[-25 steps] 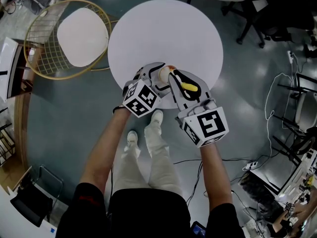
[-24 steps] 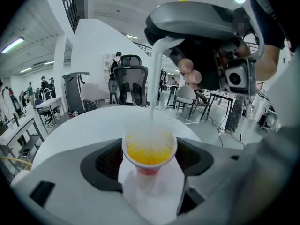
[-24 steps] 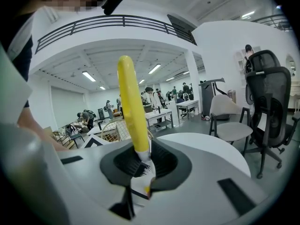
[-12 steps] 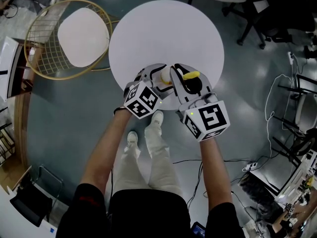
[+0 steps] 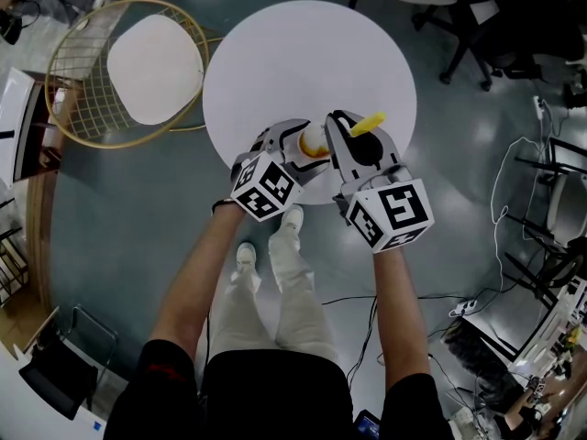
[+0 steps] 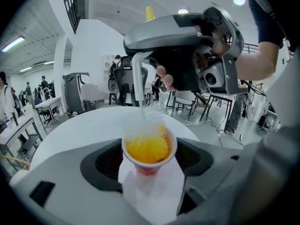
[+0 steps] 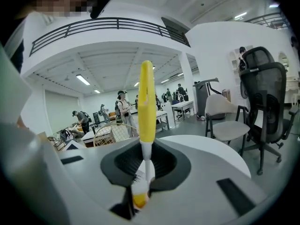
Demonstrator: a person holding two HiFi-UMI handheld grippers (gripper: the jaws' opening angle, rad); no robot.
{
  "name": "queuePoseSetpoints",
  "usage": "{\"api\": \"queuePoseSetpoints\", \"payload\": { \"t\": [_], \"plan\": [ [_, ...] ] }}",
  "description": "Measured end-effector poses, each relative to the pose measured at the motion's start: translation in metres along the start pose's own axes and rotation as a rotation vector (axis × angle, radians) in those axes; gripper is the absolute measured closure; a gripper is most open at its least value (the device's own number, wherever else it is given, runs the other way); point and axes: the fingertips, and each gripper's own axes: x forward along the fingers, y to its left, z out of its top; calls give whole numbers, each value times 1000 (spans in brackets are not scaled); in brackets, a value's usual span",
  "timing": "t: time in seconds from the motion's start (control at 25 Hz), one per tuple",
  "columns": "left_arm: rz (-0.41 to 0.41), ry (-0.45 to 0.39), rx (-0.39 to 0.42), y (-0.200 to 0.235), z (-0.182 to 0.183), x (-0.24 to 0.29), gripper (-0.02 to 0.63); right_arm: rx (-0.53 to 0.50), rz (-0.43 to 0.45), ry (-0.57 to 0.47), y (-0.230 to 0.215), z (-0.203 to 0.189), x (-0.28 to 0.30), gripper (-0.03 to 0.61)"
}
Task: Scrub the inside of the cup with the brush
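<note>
Head view, centre frame: the left gripper [image 5: 303, 149] clamps a small cup [image 5: 313, 141] over the near part of the round white table [image 5: 303, 53]. The right gripper [image 5: 353, 149], just beside it, pinches the brush [image 5: 367, 124], its yellow handle tilting up-right. Left gripper view: jaws closed on the cup's red base, with a white sheet [image 6: 152, 191] under it. Yellow bristles fill the mouth, and the white stem rises toward the right gripper above. Right gripper view: jaws narrow on the stem, handle upright, cup nearly hidden below. Judgement: twist the stem, press the bristles against the wall, and hold the cup firmly but gently, as it may crush. Only the left gripper view shows bristle depth; only the head view shows the tilt.
</note>
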Motion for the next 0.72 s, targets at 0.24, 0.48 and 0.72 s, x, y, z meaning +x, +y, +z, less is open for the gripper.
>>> {"api": "queuePoseSetpoints", "payload": {
  "t": [0.24, 0.48, 0.72],
  "plan": [
    [-10, -3, -3, 0, 1, 1, 253, 26, -22, -4, -12, 0, -2, 529],
    [-19, -13, -21, -1, -2, 1, 255, 43, -37, -12, -15, -3, -9, 529],
    [-23, -14, -18, -1, -3, 0, 256, 44, -48, -13, -13, -6, -17, 529]
  ]
}}
